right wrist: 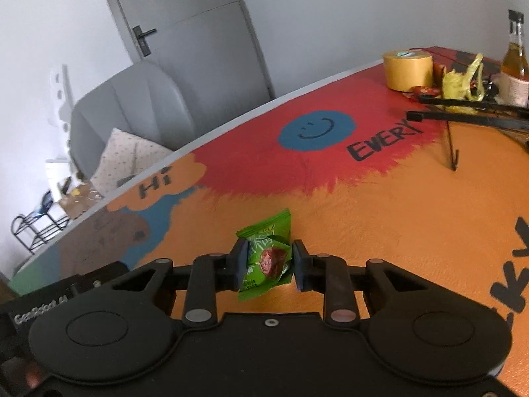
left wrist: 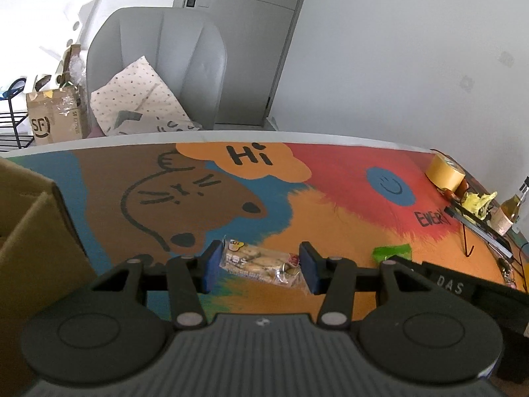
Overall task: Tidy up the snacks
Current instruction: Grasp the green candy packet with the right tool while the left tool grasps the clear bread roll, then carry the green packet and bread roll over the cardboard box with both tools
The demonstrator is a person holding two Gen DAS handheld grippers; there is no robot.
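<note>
A clear packet of small biscuits [left wrist: 256, 259] sits between the blue pads of my left gripper [left wrist: 261, 268], which is shut on it just above the painted tabletop [left wrist: 330, 178]. A green snack packet with a red fruit picture [right wrist: 264, 248] is pinched between the pads of my right gripper [right wrist: 268, 262], low over the orange part of the table [right wrist: 396, 215]. In the left wrist view the same green packet [left wrist: 391, 252] shows at the right, beside the black body of the right gripper. An open cardboard box [left wrist: 33, 231] stands at the left edge.
At the far right of the table are a roll of tan tape [right wrist: 408, 69], a crumpled yellow wrapper [right wrist: 461, 82], a glass bottle [right wrist: 515, 66] and a black metal bar on a thin stand [right wrist: 463, 115]. A grey chair [left wrist: 158, 66] stands beyond the table's far edge.
</note>
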